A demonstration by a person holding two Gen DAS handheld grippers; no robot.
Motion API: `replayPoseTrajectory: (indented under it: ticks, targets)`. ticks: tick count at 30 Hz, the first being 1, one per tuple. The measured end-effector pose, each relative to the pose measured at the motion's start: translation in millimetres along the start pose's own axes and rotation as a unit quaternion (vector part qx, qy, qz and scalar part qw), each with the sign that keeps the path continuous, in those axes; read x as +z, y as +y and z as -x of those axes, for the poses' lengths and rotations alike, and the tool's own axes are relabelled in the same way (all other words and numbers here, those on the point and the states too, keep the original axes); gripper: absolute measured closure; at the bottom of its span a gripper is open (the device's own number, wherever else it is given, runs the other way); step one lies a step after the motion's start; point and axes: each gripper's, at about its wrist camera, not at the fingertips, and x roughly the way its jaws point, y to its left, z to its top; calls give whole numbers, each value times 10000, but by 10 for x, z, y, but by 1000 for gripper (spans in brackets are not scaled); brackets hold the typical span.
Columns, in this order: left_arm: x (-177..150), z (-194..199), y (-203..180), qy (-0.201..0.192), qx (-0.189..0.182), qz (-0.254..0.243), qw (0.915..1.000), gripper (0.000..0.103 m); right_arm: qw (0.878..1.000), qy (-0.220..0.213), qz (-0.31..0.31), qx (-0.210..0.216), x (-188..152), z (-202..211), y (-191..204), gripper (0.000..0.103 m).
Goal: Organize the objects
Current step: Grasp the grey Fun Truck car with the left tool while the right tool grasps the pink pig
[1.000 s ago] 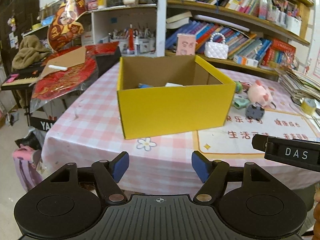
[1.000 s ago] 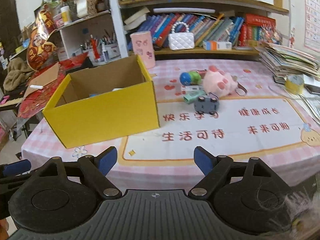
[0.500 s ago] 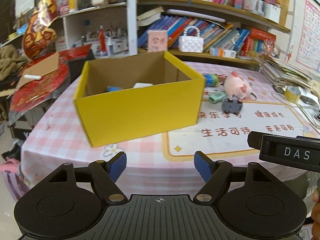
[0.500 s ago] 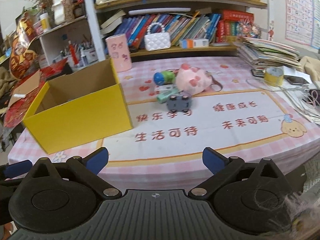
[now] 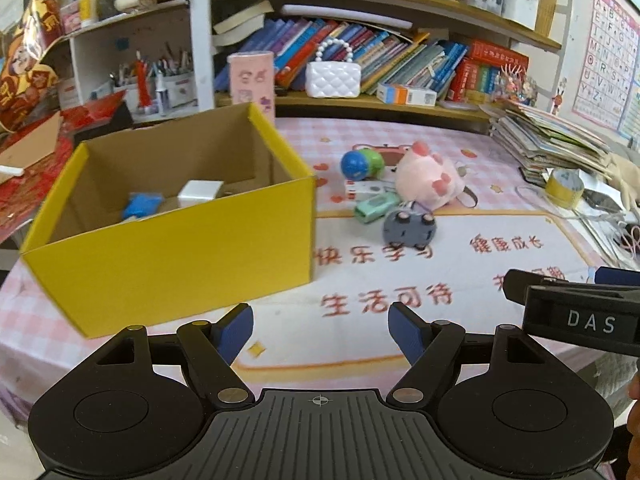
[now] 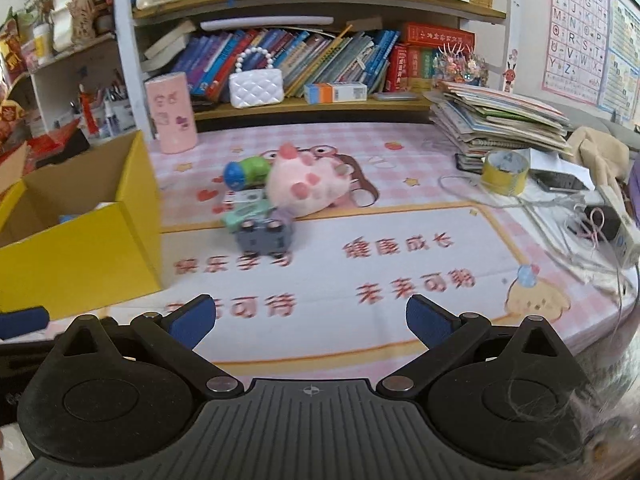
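Note:
An open yellow cardboard box (image 5: pixel 172 248) (image 6: pixel 80 256) stands on the pink checked table, with a blue item (image 5: pixel 140 205) and a white block (image 5: pixel 200 191) inside. Right of it lies a cluster of toys: a pink plush pig (image 5: pixel 430 182) (image 6: pixel 310 186), a grey toy car (image 5: pixel 408 228) (image 6: pixel 264 236), a mint-green toy (image 5: pixel 376 206) and a blue-green capsule (image 5: pixel 360 162) (image 6: pixel 246 172). My left gripper (image 5: pixel 320 330) hovers open near the table's front edge, below the box corner. My right gripper (image 6: pixel 312 318) is open wide and empty, well short of the toys.
A pink cylinder (image 6: pixel 172 118) and white quilted handbag (image 6: pixel 256 86) stand at the back by the bookshelf. A stack of books (image 6: pixel 500 120), a yellow tape roll (image 6: pixel 505 171), a phone and cables crowd the right side. The printed mat (image 6: pixel 400 264) lies under the grippers.
Both views have swung rightward, so the box slid left and the toys came into fuller view. My right gripper's jaws have spread wider; the left ones opened slightly.

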Motion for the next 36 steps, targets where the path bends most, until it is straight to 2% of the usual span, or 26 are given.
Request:
replayPoseTrajectory:
  ticks: [8,16,27,36]
  targets:
    - [199,-339,-341,113,-27,-4,9999,26,9999,113,123,-28,203,-319,-358,3]
    - [379,-577,-581,67,204,103,9997,26,9987,128,325,372,441,-628,-571,4]
    - [522,-810,-837,64,595,153,9981,28,9952,163,369,887,722,-1006,-803,12]
    - [597,-1124,-1018,224,623,76,9978,28,9935,164,251,1096,933,-1291,-894,13]
